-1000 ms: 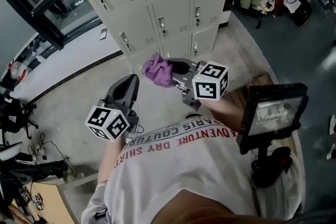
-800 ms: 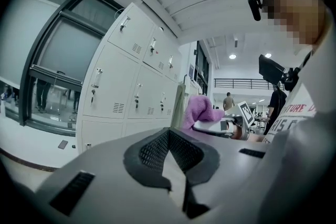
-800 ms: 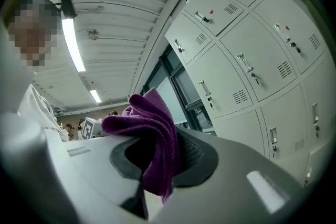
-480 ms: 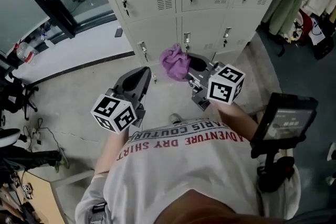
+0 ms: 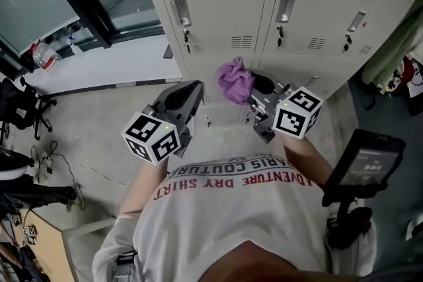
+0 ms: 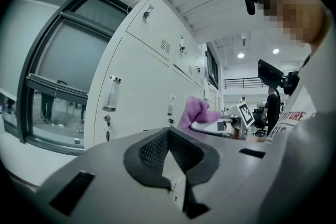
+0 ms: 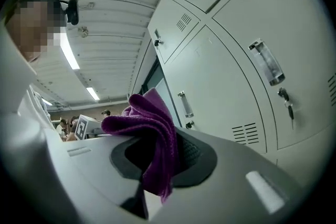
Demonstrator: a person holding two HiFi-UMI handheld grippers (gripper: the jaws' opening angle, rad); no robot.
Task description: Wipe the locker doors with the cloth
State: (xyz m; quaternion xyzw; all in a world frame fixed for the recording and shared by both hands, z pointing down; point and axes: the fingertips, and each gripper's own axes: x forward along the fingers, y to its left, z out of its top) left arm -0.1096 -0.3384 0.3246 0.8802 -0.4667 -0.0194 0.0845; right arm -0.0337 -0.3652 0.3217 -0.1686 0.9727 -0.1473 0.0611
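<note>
Right gripper (image 5: pixel 259 86) jaws clamped on the purple cloth (image 5: pixel 234 79), which bunches above the jaws and hangs down between them, held near the grey locker doors (image 5: pixel 218 3), contact not discernible; left gripper (image 5: pixel 190 90) alongside, jaws pressed together with nothing between them.

Right claw (image 7: pixel 157 165): jaws clamped on purple cloth (image 7: pixel 149 128) | Cloth: bunched above the claw, one fold hanging down between the pads | Locker doors (image 7: pixel 226 81): pale grey, closed, right of and beyond the claw | Contact between cloth and doors: cannot be judged | Marker cube (image 7: pixel 81 126): left of the claw, well apart
</note>
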